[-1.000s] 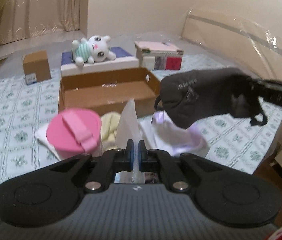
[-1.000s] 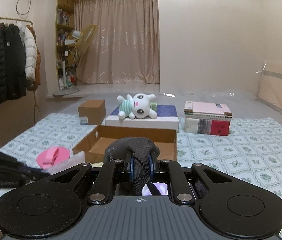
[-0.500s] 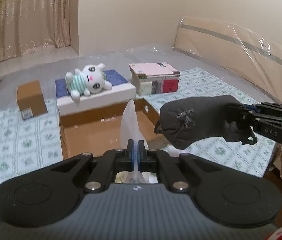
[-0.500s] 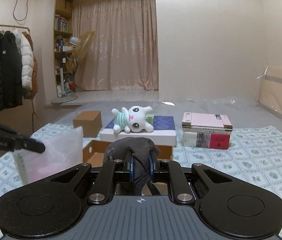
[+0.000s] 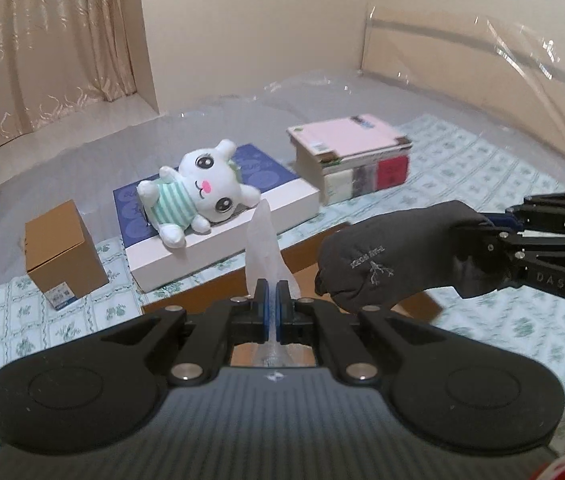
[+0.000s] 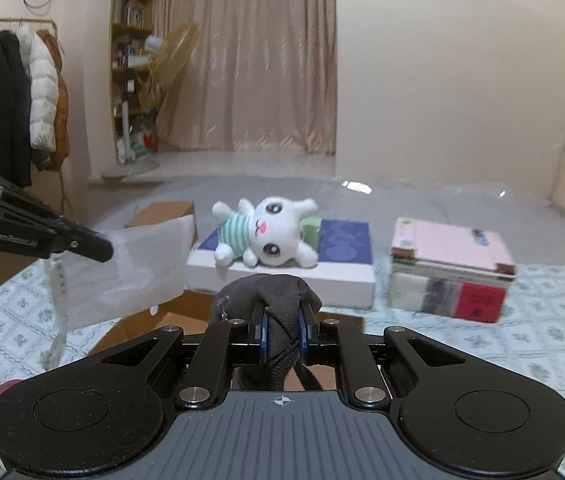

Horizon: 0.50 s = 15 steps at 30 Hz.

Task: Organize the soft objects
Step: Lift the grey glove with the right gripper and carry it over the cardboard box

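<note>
Jaws of left gripper (image 5: 272, 294) pinched shut on translucent plastic bag (image 6: 122, 268), right gripper (image 6: 281, 334) clamped dark glove (image 5: 394, 268), both above open cardboard box (image 5: 302, 252), contents hidden.

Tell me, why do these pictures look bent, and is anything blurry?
Both views are fisheye, so walls curve. Left wrist view: plastic sheeting catches glare, the plush bunny is sharp. Right wrist view: the book stack and bunny are motion-smeared.

glove (image 5: 394, 258): matt knit cloth | bag (image 6: 122, 268): translucent plastic (crinkled) | box (image 5: 62, 250): cardboard
</note>
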### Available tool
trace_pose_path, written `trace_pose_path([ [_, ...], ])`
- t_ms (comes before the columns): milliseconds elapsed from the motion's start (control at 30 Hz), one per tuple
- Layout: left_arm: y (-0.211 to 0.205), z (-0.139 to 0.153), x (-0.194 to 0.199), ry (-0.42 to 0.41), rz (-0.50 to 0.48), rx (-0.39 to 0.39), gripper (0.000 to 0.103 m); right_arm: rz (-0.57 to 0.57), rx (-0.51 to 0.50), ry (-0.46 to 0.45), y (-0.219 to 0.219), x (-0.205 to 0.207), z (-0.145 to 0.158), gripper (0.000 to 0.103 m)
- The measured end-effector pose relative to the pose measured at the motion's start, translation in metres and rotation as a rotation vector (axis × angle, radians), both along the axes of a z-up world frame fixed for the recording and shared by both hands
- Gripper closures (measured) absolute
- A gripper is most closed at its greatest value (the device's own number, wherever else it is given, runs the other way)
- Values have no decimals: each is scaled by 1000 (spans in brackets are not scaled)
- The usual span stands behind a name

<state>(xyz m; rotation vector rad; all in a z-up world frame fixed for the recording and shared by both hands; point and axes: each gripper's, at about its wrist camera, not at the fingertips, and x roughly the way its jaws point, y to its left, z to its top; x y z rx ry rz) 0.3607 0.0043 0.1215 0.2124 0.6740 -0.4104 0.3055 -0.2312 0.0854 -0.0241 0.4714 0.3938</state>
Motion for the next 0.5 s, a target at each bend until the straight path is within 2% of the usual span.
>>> trace_pose_path([
  [267,8,-57,63,60,-9,109,101,66,-22,125,22,63,-45,89],
  [500,8,-97,80,119,-26,137,101,47,-92,198,31,85,-83,88],
])
